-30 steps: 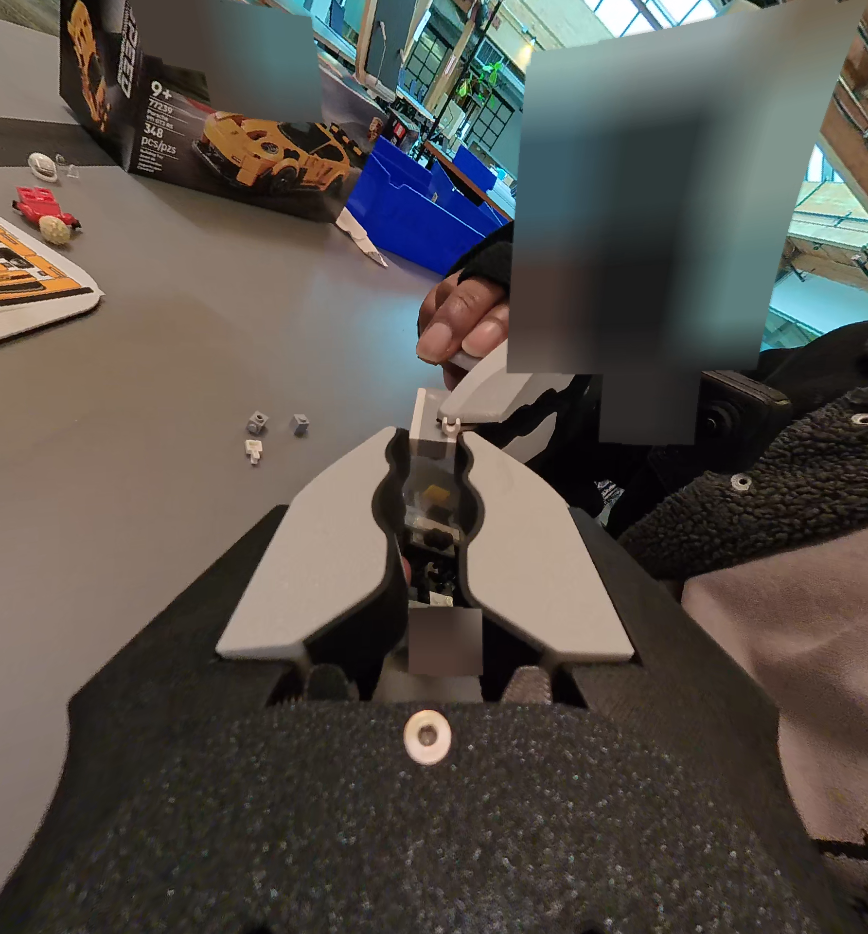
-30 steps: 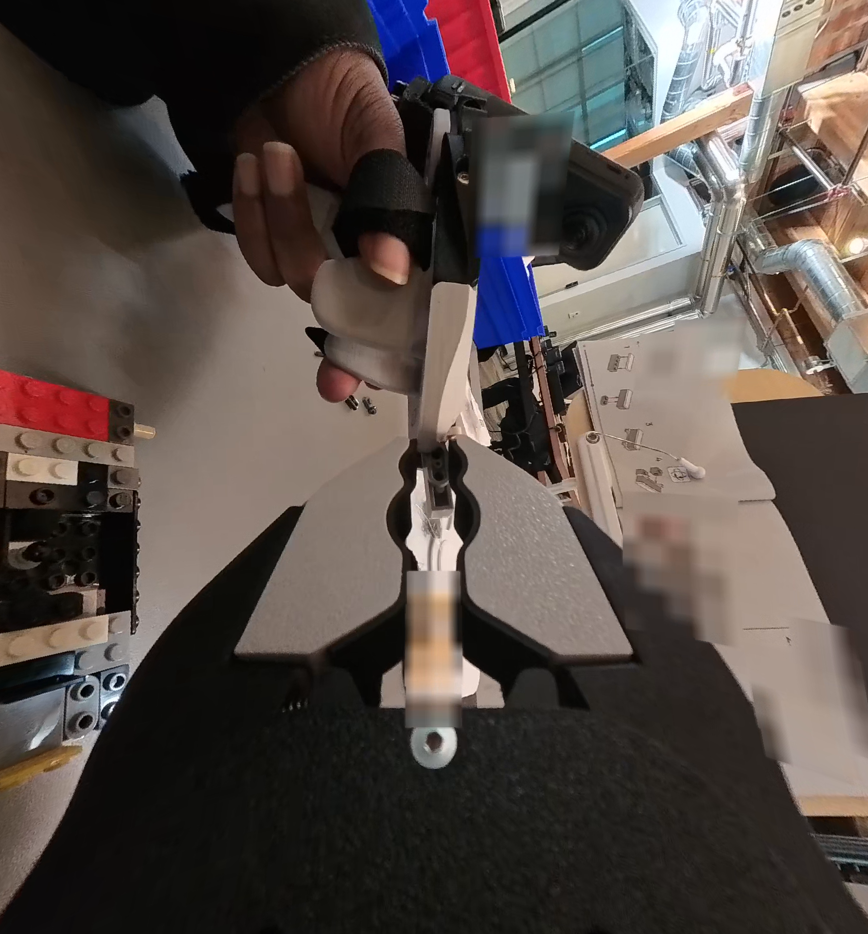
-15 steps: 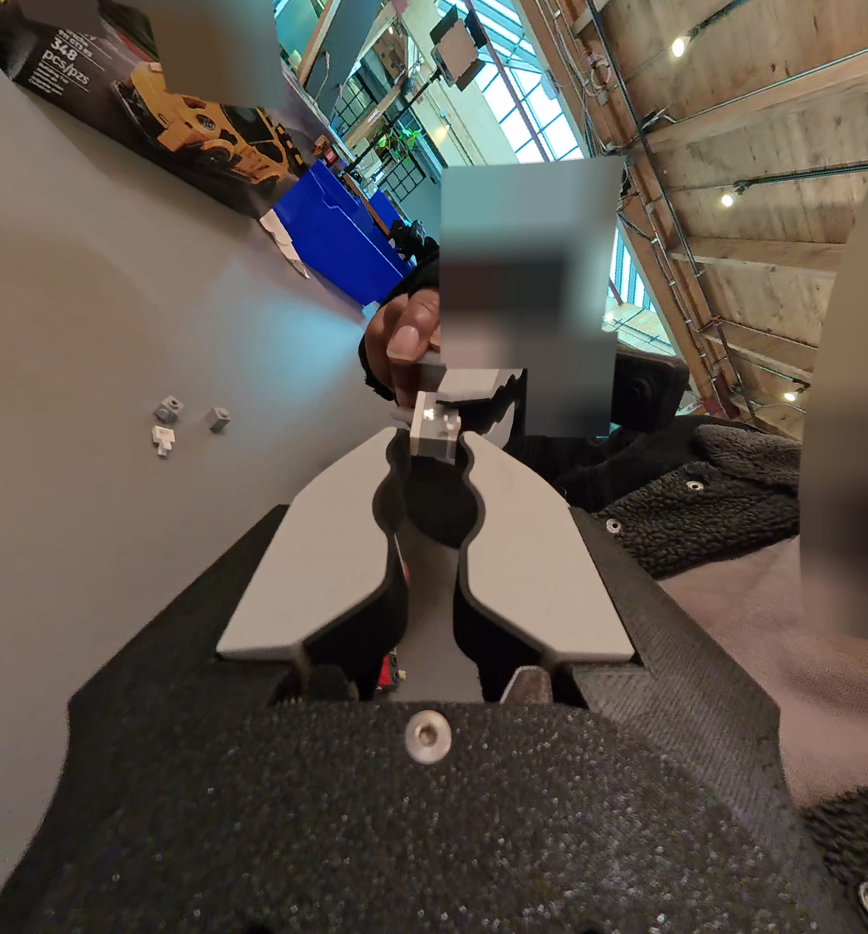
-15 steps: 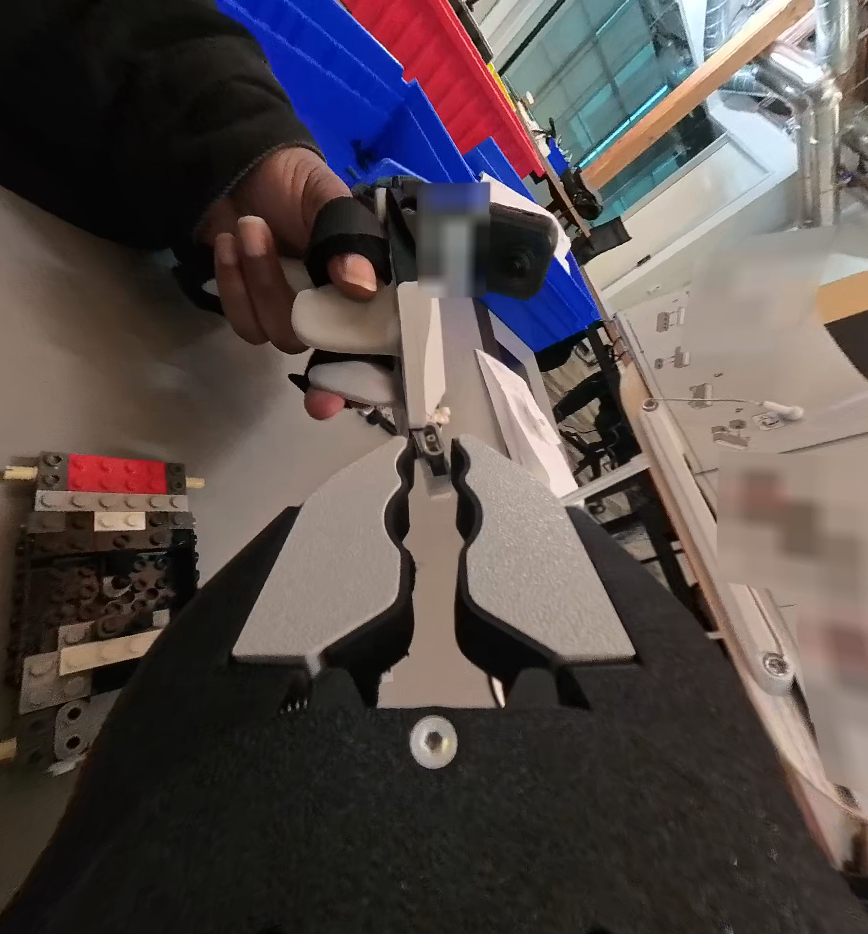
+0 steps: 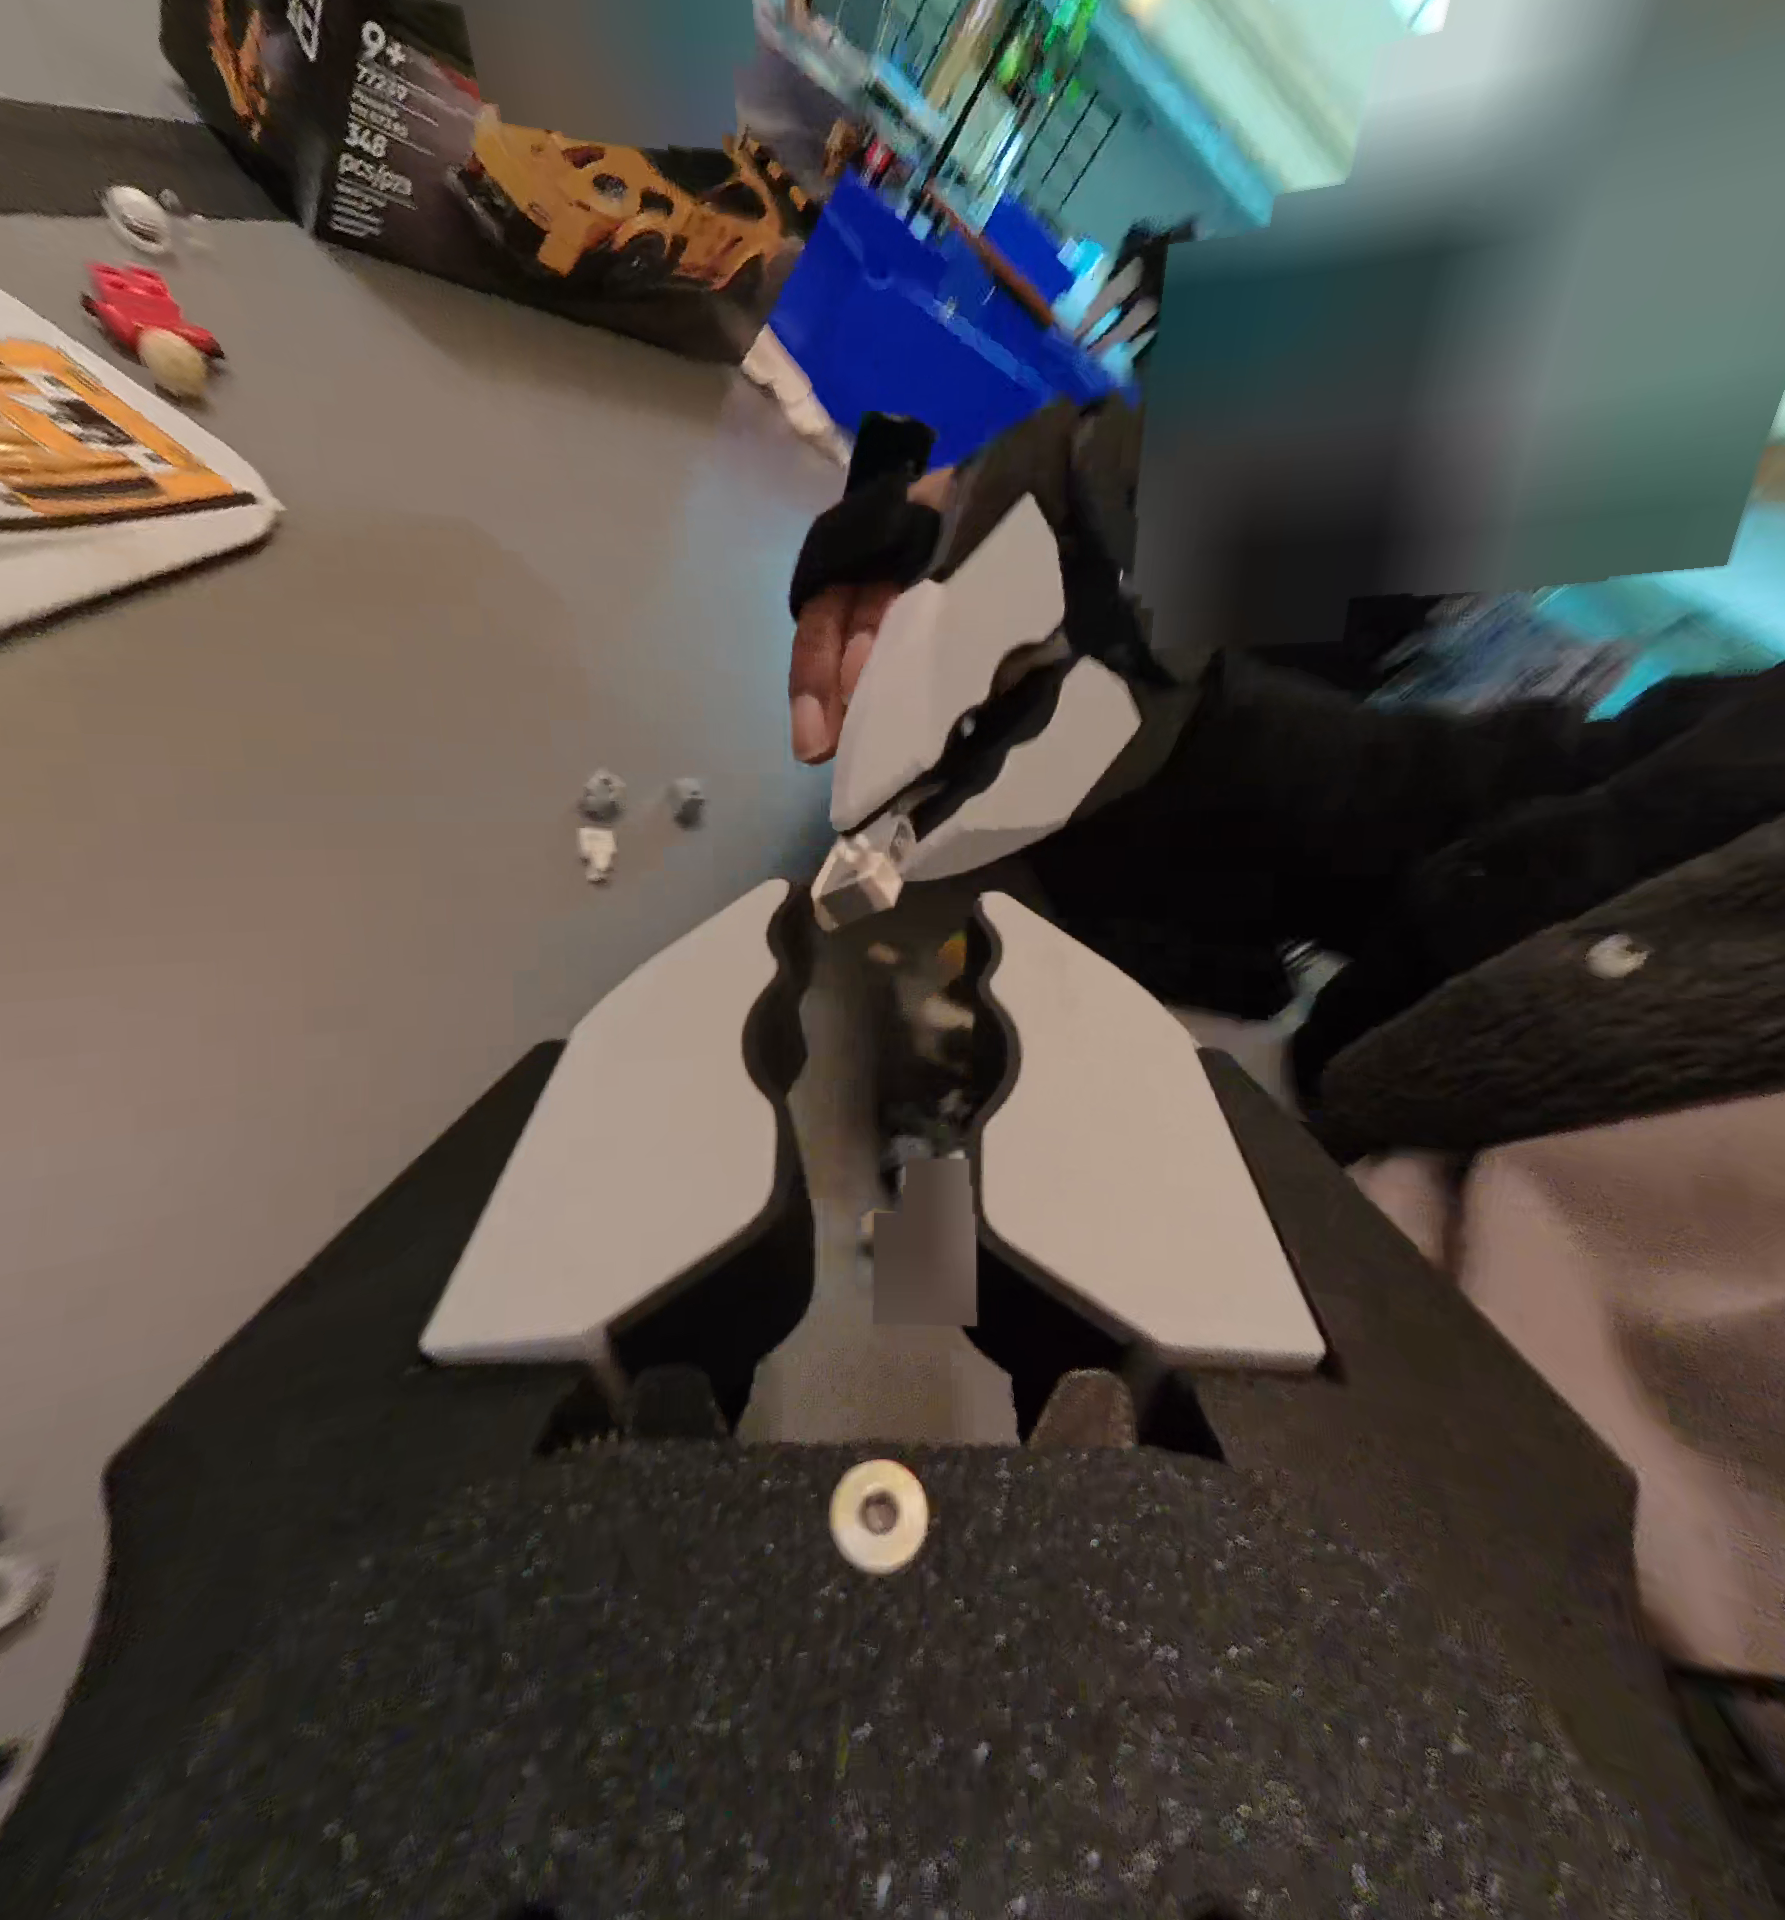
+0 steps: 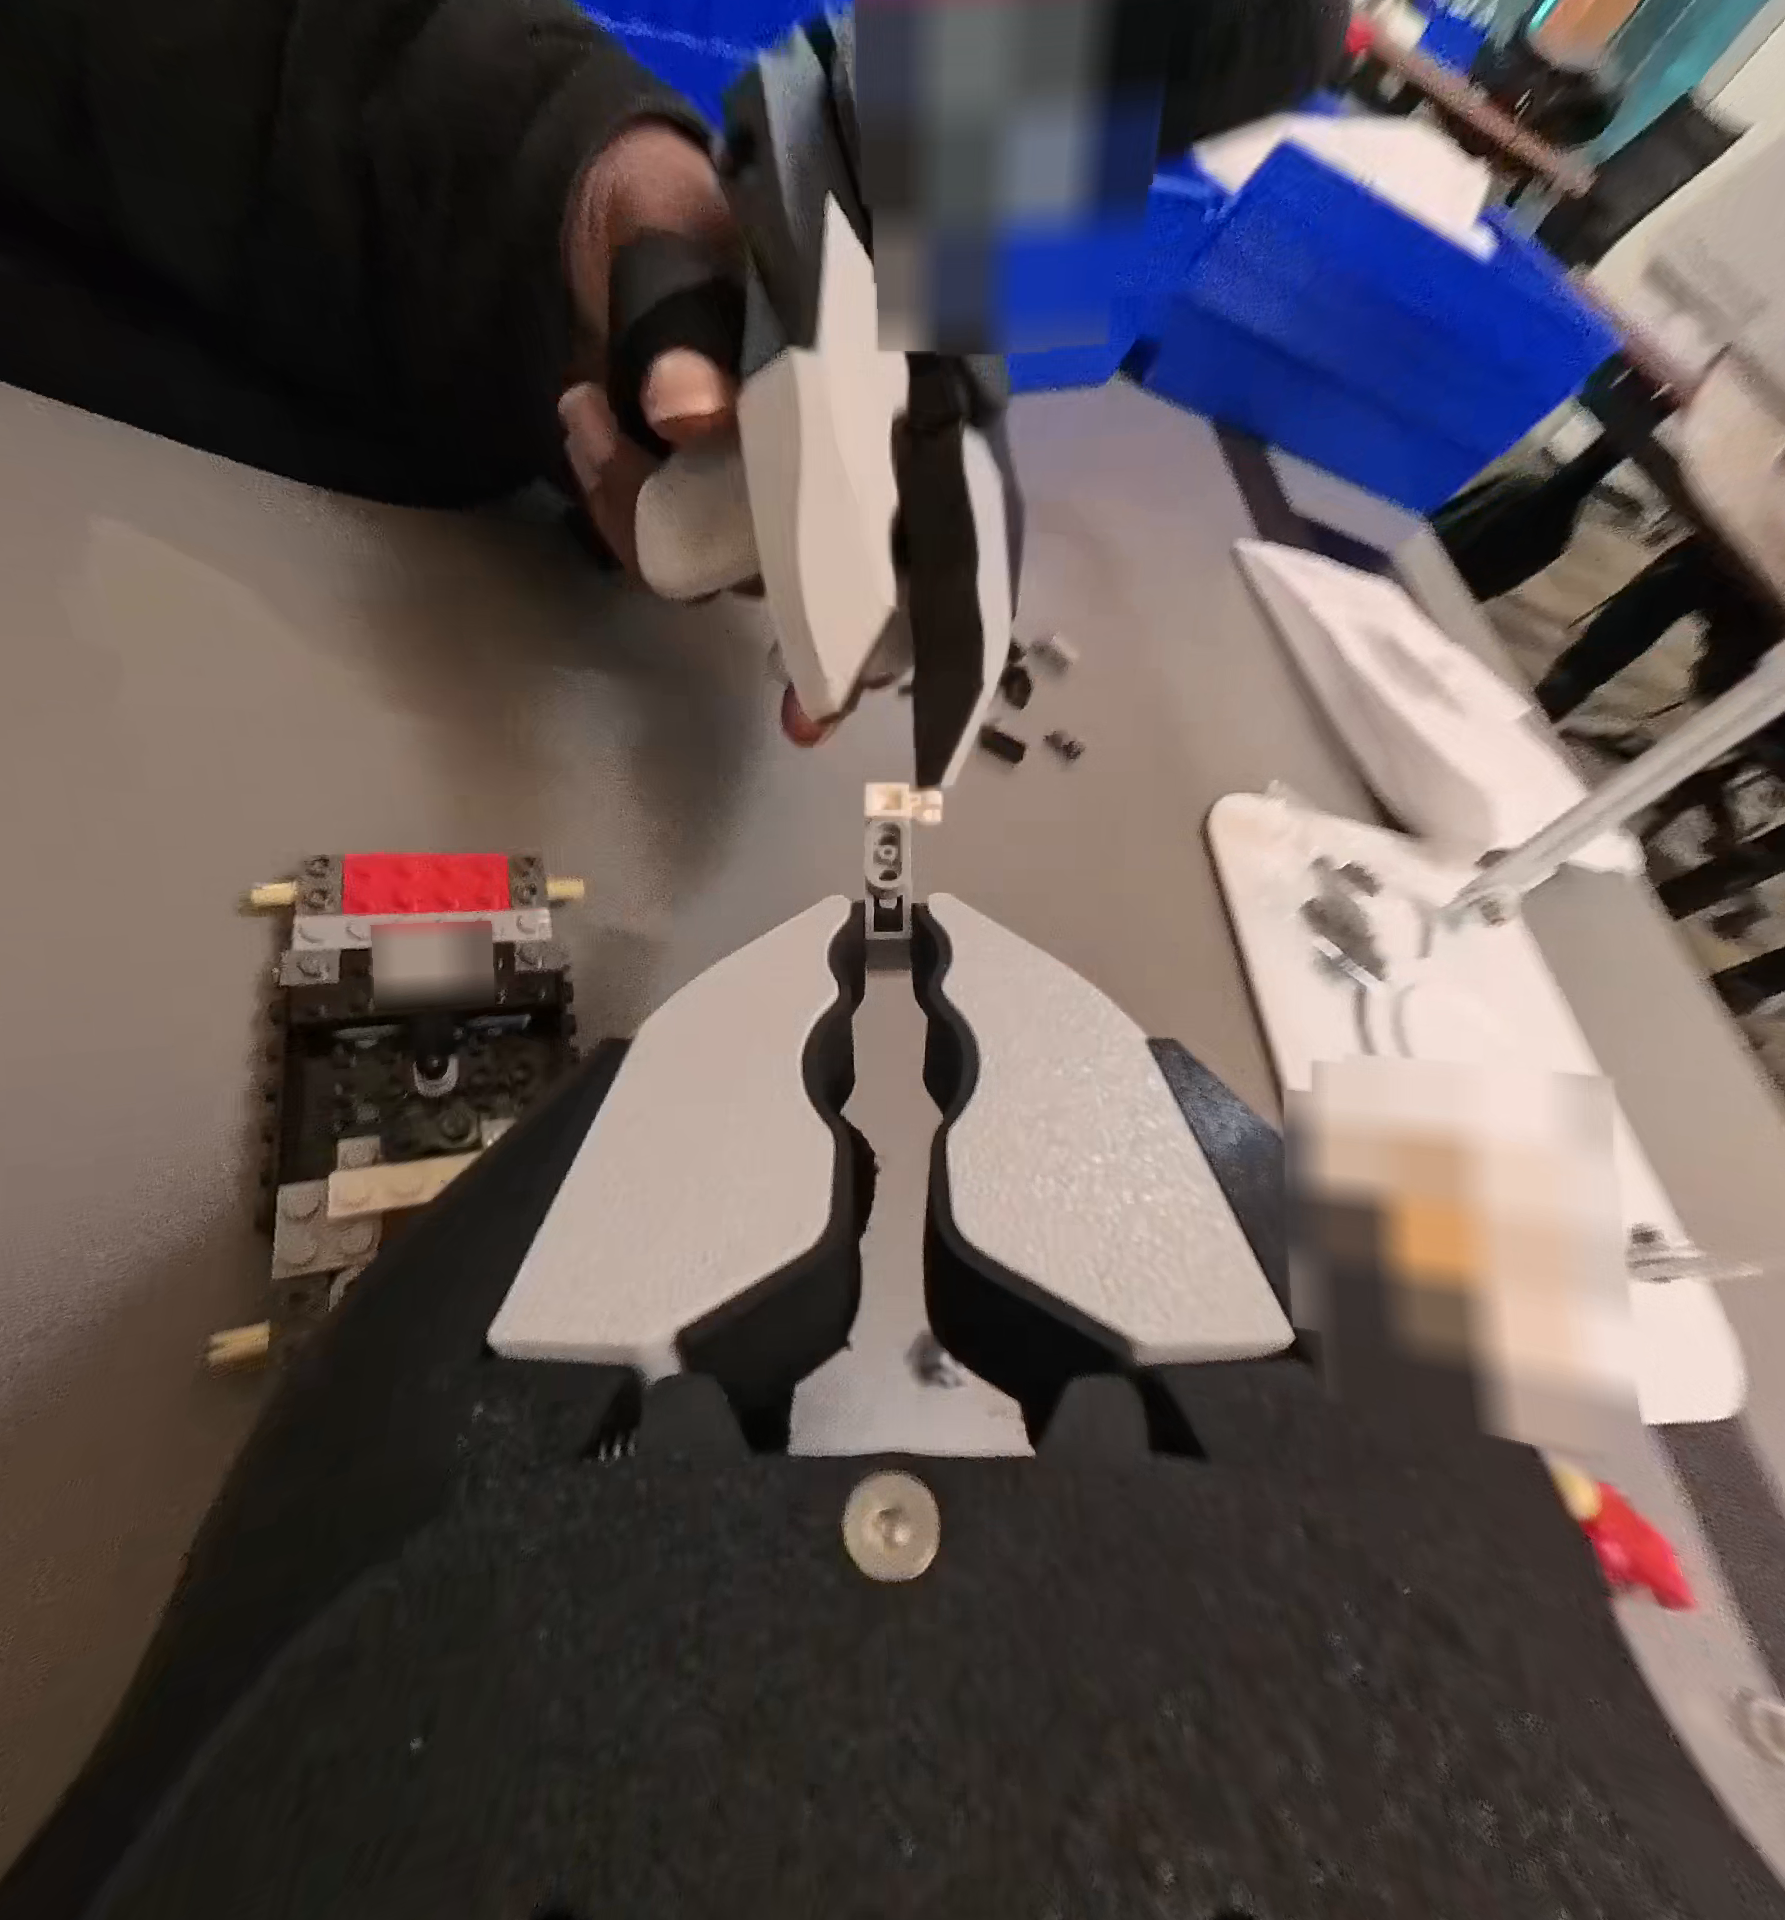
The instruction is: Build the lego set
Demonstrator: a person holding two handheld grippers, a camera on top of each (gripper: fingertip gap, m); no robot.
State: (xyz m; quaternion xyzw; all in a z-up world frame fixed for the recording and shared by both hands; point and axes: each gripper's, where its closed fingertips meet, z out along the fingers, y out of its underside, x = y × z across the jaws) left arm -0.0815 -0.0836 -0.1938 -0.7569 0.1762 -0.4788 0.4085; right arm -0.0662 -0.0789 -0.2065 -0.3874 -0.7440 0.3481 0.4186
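My right gripper [image 6: 886,912] is shut on a small grey lego piece [image 6: 886,852] that sticks out past its tips, with a tiny white part [image 6: 903,800] at its far end. My left gripper [image 5: 883,899] has its jaws apart with nothing clamped. In the left wrist view the right gripper [image 5: 898,831] holds the grey piece [image 5: 857,883] just in front of my left fingertips. In the right wrist view the left gripper [image 6: 935,774] hovers just above the white part. A partly built black chassis [image 6: 420,1039] with a red plate lies on the table at left.
Three small loose grey pieces [image 5: 618,821] lie on the grey table [image 5: 400,727]. The lego box [image 5: 514,197], instruction booklet [image 5: 67,457], a red part [image 5: 140,312] and blue bins [image 5: 919,312] are farther off. White sheets [image 6: 1439,935] and small dark pieces [image 6: 1023,717] lie at right.
My left gripper has opened and let go of the small piece; my right gripper keeps it. Both views have swung down toward the table and the grippers have drawn slightly apart.
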